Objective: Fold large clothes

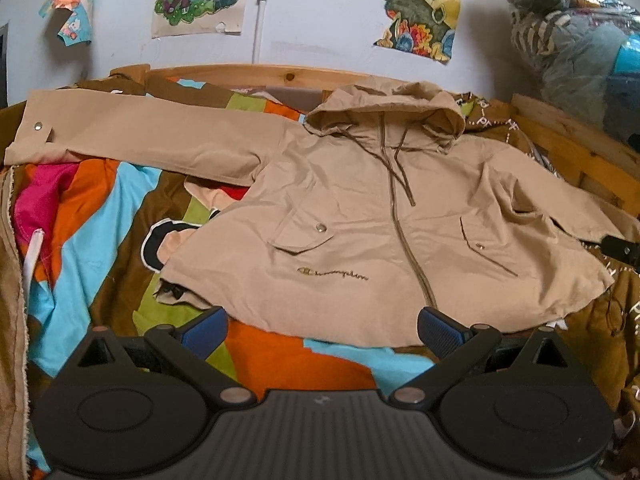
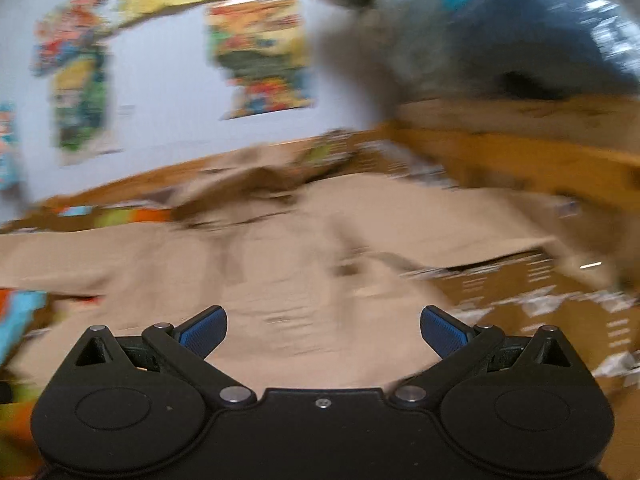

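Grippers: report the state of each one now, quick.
Left gripper: open, holding nothing, near the tan hooded jacket's hem.
Right gripper: open, holding nothing; view blurred.

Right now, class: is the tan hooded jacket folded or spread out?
Spread out. The jacket lies front up on the patterned bedspread, one sleeve stretched sideways, hood flat.

A tan hooded jacket (image 1: 360, 216) lies face up and zipped on a bed, hood toward the headboard, drawstrings trailing down its chest. One sleeve stretches straight out to the left; the other drapes down at right. Two snap-flap pockets and an embroidered logo show.
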Tool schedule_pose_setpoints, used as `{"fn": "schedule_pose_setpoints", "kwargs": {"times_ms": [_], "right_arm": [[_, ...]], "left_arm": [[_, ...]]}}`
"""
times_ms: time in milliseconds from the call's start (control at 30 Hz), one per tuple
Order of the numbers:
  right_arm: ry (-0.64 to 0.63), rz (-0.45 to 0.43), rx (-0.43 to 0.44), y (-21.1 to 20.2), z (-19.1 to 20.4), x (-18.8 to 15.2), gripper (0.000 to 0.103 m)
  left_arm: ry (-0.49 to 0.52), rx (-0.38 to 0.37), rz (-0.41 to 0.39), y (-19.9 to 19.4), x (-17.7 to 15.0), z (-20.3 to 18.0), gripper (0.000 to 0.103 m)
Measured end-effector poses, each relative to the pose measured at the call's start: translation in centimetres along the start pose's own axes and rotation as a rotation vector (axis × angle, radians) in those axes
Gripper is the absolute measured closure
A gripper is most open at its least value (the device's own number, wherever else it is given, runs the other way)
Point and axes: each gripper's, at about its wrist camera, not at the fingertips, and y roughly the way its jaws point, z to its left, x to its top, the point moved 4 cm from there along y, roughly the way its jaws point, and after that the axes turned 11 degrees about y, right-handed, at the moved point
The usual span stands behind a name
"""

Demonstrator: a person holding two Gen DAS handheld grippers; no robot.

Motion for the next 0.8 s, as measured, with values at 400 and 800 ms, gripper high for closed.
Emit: {"fn": "schedule_pose_setpoints", "kwargs": {"times_ms": [400,800], "right_arm": [[0.390,0.009,-0.217,8.5,-10.3,6.2,0.018],[0.662,-0.054,-0.581,14.0,-16.1,7.3,0.074]], "left_arm": [[0.006,-0.044,0.055,5.4,4.5,0.3,0.001],[0.087,-0.097,0.029,9.5,9.6,-1.2,0.001]]}}
